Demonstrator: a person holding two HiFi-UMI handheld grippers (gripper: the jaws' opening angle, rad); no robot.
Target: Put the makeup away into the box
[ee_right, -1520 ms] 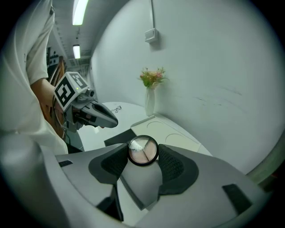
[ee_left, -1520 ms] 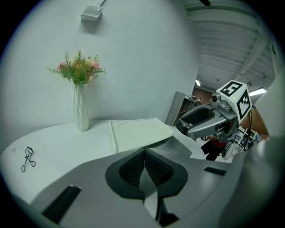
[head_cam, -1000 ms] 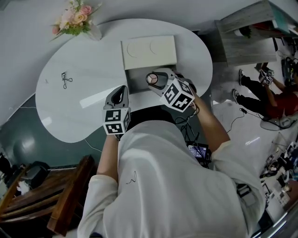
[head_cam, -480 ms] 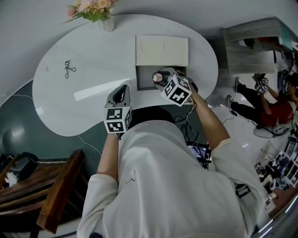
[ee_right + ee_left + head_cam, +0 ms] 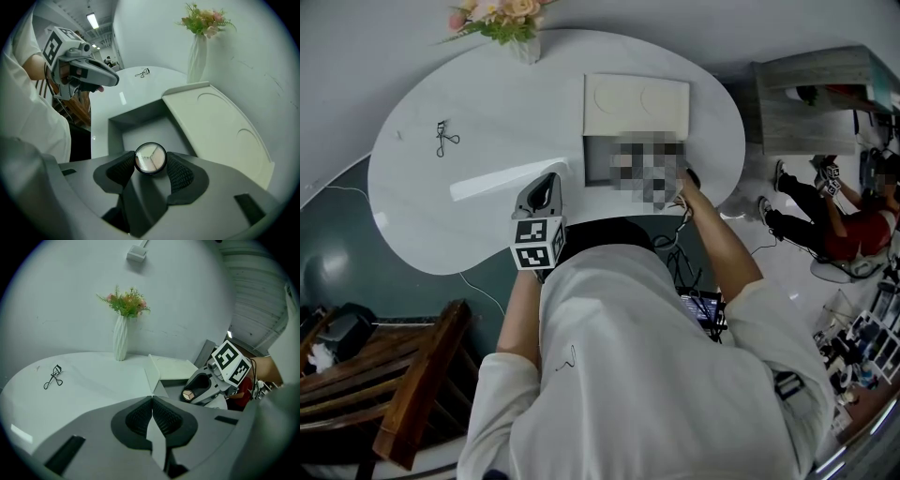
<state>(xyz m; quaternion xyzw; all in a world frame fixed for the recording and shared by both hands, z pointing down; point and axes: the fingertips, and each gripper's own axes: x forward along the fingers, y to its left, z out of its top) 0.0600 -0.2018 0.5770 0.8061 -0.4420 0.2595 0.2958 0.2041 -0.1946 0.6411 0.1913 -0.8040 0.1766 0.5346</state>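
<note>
Head view: box [image 5: 598, 165] open at the far right of the table [image 5: 422, 206], lid [image 5: 637, 103] thrown back for access. Left gripper view: left gripper [image 5: 152, 401], jaws closed on nothing, held clear of the box. Right gripper view: right gripper [image 5: 150, 162] pinches the round compact [image 5: 150, 155] above the box interior, apparently for setting inside.

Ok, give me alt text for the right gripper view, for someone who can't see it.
The right gripper is shut on a small round makeup compact, with the open grey box right beyond it and its cream lid lying open to the right. Farther off on the white table are an eyelash curler and a flower vase.
</note>
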